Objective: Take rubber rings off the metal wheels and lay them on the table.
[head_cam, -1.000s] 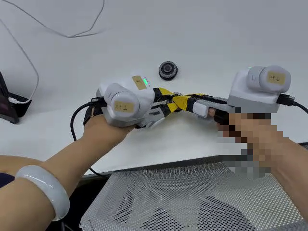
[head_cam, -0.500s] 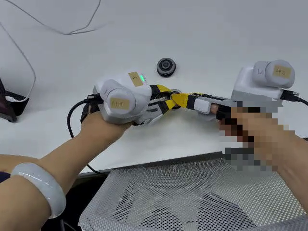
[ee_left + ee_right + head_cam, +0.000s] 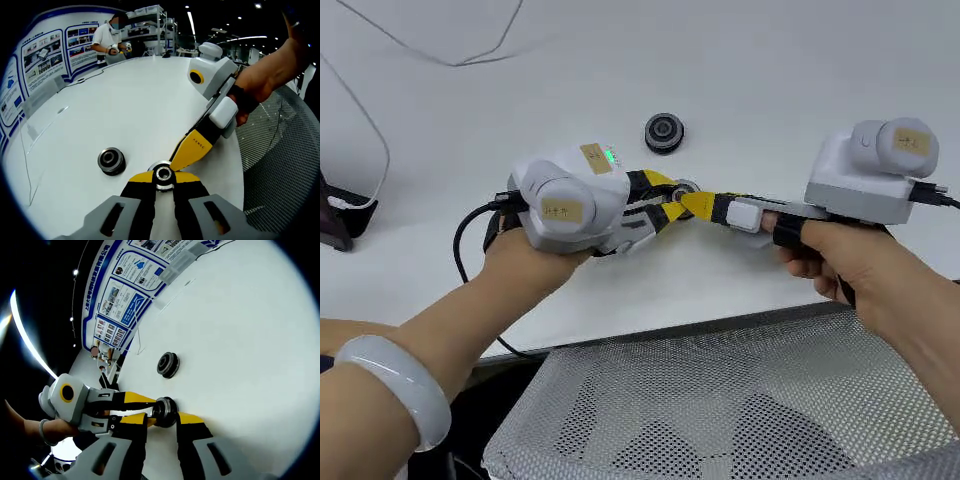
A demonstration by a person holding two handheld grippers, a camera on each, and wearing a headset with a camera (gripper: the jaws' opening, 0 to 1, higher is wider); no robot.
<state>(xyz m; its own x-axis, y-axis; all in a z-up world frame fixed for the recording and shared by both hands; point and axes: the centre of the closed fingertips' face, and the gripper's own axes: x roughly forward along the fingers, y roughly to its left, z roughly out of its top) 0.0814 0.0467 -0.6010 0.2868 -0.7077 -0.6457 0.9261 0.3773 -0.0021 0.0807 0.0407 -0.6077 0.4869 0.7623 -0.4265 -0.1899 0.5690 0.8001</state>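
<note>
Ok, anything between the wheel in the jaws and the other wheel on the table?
Bare table between held wheel and loose wheel, per left gripper view.

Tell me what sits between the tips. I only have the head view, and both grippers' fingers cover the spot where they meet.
Observer: In the left gripper view, the left gripper has its fingers clamped on a metal wheel, one on each side of the rim. The bore faces the camera.
Operator: Is the right one on it too?
Observer: In the right gripper view, the right gripper straddles the same wheel. I cannot tell whether it is squeezing.
Operator: Anyone nearby?
Observer: The left gripper view shows a person standing at the far end of the table.
</note>
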